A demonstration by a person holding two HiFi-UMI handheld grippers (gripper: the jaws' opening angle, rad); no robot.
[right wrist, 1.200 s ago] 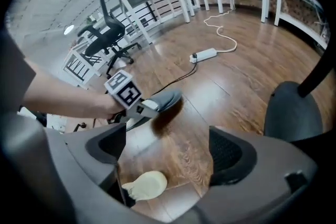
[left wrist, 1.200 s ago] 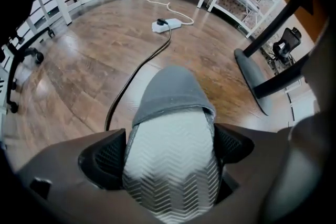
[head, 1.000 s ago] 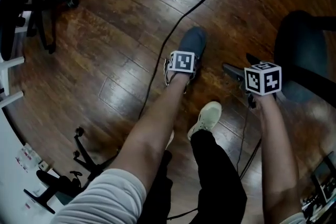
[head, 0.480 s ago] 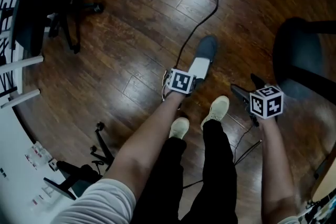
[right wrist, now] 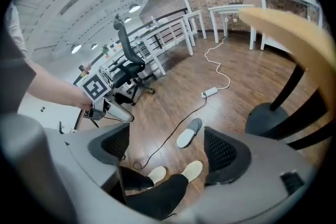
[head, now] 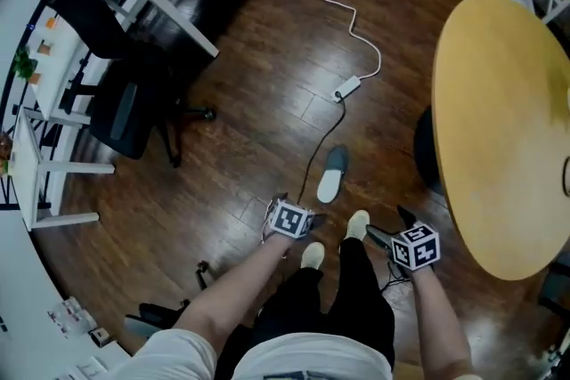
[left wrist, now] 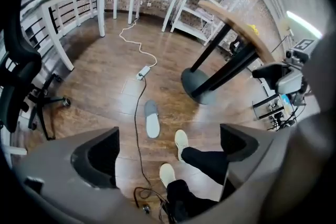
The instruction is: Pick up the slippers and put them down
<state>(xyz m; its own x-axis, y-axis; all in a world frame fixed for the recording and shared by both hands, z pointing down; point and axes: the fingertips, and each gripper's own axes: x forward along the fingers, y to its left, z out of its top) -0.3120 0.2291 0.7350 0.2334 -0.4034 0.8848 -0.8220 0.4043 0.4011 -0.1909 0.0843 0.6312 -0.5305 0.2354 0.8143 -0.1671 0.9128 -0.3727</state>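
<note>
One grey slipper [head: 333, 173] with a pale insole lies on the wooden floor beside a black cable; it also shows as the slipper [left wrist: 151, 118] and the slipper [right wrist: 189, 132]. My left gripper [head: 303, 216] hangs high above the floor, short of the slipper, open and empty. In its own view the left gripper [left wrist: 170, 150] has jaws wide apart with only floor and legs between them. My right gripper [head: 381, 236] is to the right, also open; the right gripper [right wrist: 167, 147] holds nothing. No second slipper is in sight.
The person's feet in pale shoes [head: 312, 255] stand just below the slipper. A round yellow table [head: 499, 120] with a dark base [left wrist: 202, 84] is at the right. A power strip [head: 347, 87] and white cord run ahead. An office chair [head: 120, 107] and white desks stand at the left.
The view has risen far from the floor. My left gripper, which was down at the slipper, is now lifted away from it, and the slipper stays on the floor.
</note>
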